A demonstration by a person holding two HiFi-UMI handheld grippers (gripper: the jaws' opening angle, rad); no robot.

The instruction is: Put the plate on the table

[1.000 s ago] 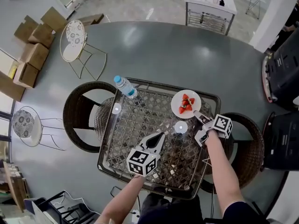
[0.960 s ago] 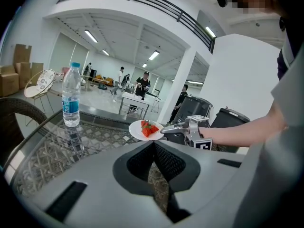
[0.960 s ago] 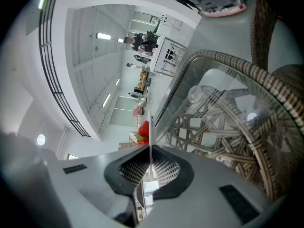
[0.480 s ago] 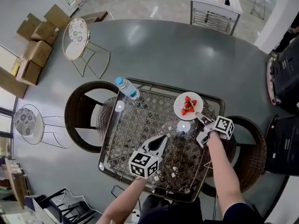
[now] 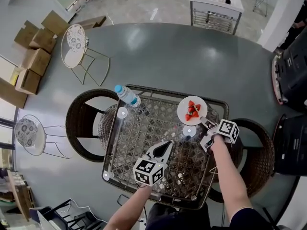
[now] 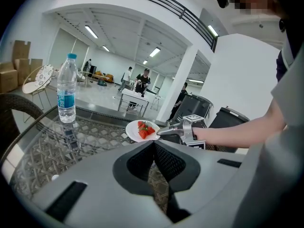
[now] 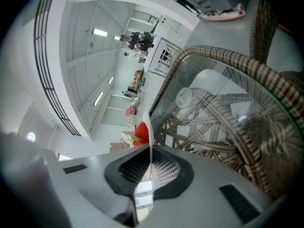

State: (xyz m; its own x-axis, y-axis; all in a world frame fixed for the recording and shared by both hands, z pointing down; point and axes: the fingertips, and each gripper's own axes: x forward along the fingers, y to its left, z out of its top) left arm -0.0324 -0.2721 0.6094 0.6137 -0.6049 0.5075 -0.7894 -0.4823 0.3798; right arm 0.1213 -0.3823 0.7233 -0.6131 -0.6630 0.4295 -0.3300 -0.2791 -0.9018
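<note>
head view
- plate (image 5: 192, 110): white, with strawberries (image 5: 191, 108) on it, over the far right part of the glass-topped table (image 5: 144, 128)
- right gripper (image 5: 205, 124): clamped on the plate's near edge
- left gripper (image 5: 164, 148): over the near middle of the table, well apart from the plate, carrying nothing
- water bottle (image 5: 126, 95): stood at the far left corner, clear of the plate
- wicker chairs: one to the left (image 5: 79, 123), one to the right (image 5: 256, 150) under the right arm

left gripper view
- left gripper (image 6: 153, 148): jaws were together, nothing between them
- plate (image 6: 141, 130): looked held roughly level just above the glass, the right gripper (image 6: 172, 131) on its rim; contact with the glass could not be confirmed
- water bottle (image 6: 66, 95): upright on the glass, well left of the plate

right gripper view
- right gripper (image 7: 150, 161): jaws were pinched narrow on the plate (image 7: 149, 144), seen edge-on as a thin white line
- strawberries (image 7: 141, 132): red, just past the jaws on the plate
- table (image 7: 223, 61): wicker rim and glass lay beside and below the plate

progress
- done: plate was gripped and positioned over the table
- left (judgement): lower it flat onto the glass, let the jaws go, back the right gripper off
- risk (judgement): tilt at release could roll the strawberries off
</note>
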